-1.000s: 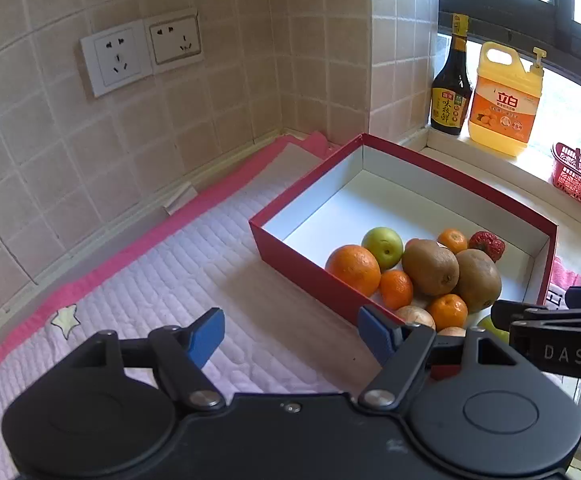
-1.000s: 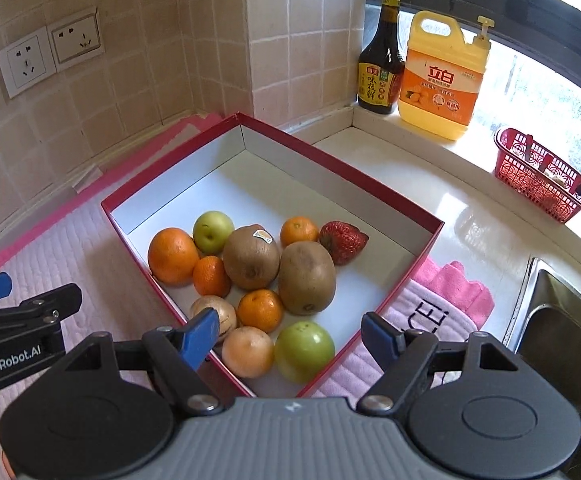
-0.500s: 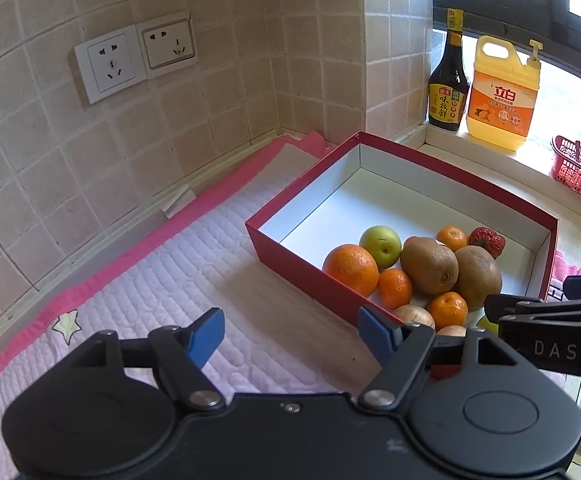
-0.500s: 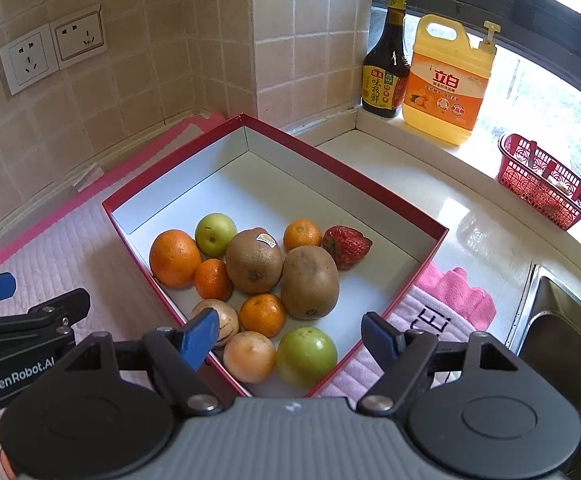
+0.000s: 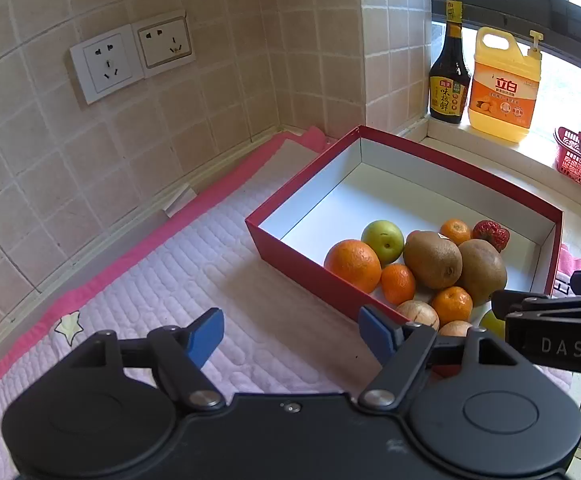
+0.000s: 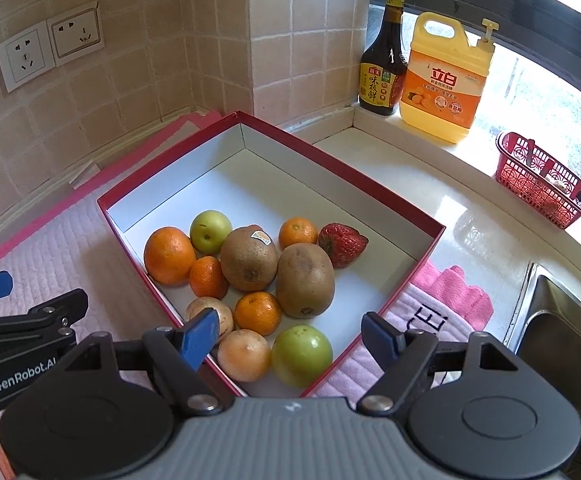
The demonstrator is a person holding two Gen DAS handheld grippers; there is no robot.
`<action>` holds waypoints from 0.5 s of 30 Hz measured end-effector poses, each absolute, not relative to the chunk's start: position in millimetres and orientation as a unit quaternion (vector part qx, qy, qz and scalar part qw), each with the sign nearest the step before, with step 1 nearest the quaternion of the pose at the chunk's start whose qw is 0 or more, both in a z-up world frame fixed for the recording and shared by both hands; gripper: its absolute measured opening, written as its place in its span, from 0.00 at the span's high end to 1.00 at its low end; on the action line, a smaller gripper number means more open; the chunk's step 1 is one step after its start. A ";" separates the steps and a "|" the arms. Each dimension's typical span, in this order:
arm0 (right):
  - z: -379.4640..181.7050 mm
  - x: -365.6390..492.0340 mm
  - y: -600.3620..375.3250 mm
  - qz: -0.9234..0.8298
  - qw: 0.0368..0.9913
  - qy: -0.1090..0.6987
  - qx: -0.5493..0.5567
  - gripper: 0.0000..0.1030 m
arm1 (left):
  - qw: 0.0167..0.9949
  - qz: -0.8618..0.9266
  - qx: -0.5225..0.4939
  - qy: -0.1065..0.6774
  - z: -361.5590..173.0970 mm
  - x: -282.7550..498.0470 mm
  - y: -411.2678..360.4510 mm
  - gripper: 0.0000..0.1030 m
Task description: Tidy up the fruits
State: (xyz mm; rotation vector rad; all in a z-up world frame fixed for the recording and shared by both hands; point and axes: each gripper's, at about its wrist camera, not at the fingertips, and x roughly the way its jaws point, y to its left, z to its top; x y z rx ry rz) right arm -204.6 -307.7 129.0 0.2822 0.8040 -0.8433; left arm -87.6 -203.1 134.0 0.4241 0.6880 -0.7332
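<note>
A red box [image 6: 374, 184] with a white inside holds the fruit, all bunched at its near end: a big orange [image 6: 169, 255], several small mandarins, two kiwis [image 6: 305, 280], green fruits [image 6: 301, 355] and a strawberry [image 6: 342, 243]. My right gripper [image 6: 292, 338] hovers open above the box's near corner with nothing between its blue pads. My left gripper [image 5: 292, 336] stands open over the pink quilted mat [image 5: 162, 296], to the left of the box [image 5: 302, 268], holding nothing. Each gripper shows at the edge of the other's view.
A dark sauce bottle [image 6: 382, 60] and an orange detergent jug [image 6: 446, 80] stand on the window sill, with a small red basket [image 6: 542, 192] further right. A steel sink [image 6: 562, 320] lies at the right. Tiled walls with two sockets [image 5: 130, 60] close the back.
</note>
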 end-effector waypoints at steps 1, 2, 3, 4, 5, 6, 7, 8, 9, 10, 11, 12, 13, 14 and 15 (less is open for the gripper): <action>128.7 -204.7 -307.8 -0.397 0.826 0.378 0.132 0.22 | 0.854 -0.349 0.200 0.328 133.6 -86.8 -202.7 0.13; 128.4 -204.8 -308.0 -0.397 0.826 0.379 0.132 0.22 | 0.854 -0.350 0.199 0.330 133.2 -86.0 -202.4 0.13; 128.3 -205.0 -308.1 -0.397 0.825 0.379 0.132 0.22 | 0.853 -0.351 0.199 0.332 132.8 -85.2 -202.1 0.13; 128.2 -204.8 -307.8 -0.397 0.826 0.378 0.132 0.22 | 0.852 -0.351 0.199 0.333 132.4 -84.8 -201.9 0.13; 128.1 -204.9 -308.1 -0.397 0.826 0.378 0.132 0.22 | 0.853 -0.350 0.201 0.331 131.9 -84.8 -202.0 0.13; 127.9 -204.7 -308.3 -0.397 0.826 0.379 0.132 0.22 | 0.853 -0.349 0.205 0.329 131.6 -85.2 -202.2 0.13; 127.9 -204.6 -308.2 -0.397 0.826 0.379 0.131 0.22 | 0.853 -0.349 0.207 0.328 131.4 -85.3 -202.5 0.13; 128.0 -204.6 -308.2 -0.397 0.826 0.379 0.131 0.22 | 0.853 -0.349 0.208 0.328 131.4 -85.6 -203.2 0.13; 128.1 -204.4 -308.0 -0.397 0.826 0.379 0.132 0.22 | 0.852 -0.350 0.208 0.329 131.5 -85.6 -203.4 0.13; 127.6 -204.5 -308.3 -0.396 0.825 0.379 0.132 0.22 | 0.852 -0.350 0.208 0.329 131.6 -85.9 -203.9 0.13; 127.3 -204.5 -308.7 -0.397 0.825 0.380 0.132 0.22 | 0.853 -0.349 0.209 0.328 131.5 -86.0 -204.3 0.13; 127.3 -204.5 -308.9 -0.397 0.825 0.380 0.131 0.22 | 0.853 -0.347 0.212 0.327 131.4 -86.1 -205.1 0.13; 127.2 -204.3 -308.5 -0.397 0.825 0.380 0.132 0.22 | 0.853 -0.345 0.216 0.326 131.3 -86.5 -205.8 0.13; 127.1 -204.2 -308.5 -0.397 0.825 0.380 0.132 0.22 | 0.854 -0.344 0.217 0.324 131.2 -86.9 -206.0 0.13; 127.0 -204.0 -308.5 -0.397 0.825 0.380 0.131 0.22 | 0.855 -0.344 0.217 0.322 131.2 -87.1 -205.8 0.13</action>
